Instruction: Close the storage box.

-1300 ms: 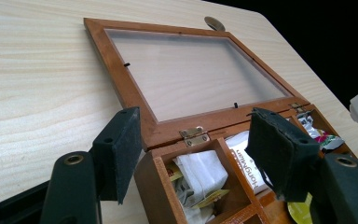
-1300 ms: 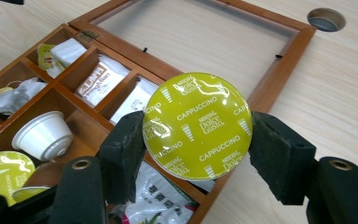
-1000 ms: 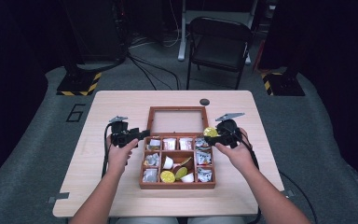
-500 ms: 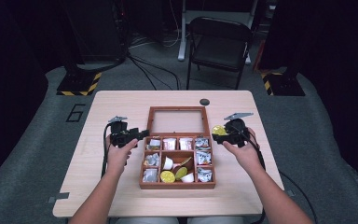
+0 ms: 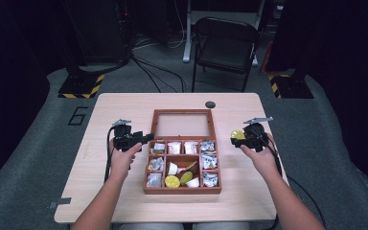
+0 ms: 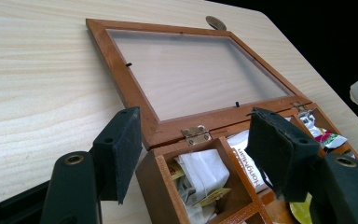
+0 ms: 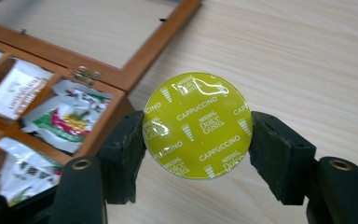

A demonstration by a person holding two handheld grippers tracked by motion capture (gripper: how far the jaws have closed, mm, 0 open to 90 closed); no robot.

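Right gripper (image 5: 239, 137) has swung out right, off the wooden tea box (image 5: 182, 189), jaws clamped across a yellow-green cappuccino capsule (image 7: 197, 125) over bare table (image 5: 124, 103); left gripper (image 6: 205, 154) gapes astride the box's near corner.

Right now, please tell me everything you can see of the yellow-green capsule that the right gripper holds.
The capsule is round, with a shiny yellow-green foil lid printed "Nescafé Dolce Gusto" and "Cappuccino" in white. Its lid faces the right gripper view's camera; the body behind is hidden. The right gripper clamps it by its two sides between black padded jaws. It is held above bare table, right of the open wooden box, touching nothing else.
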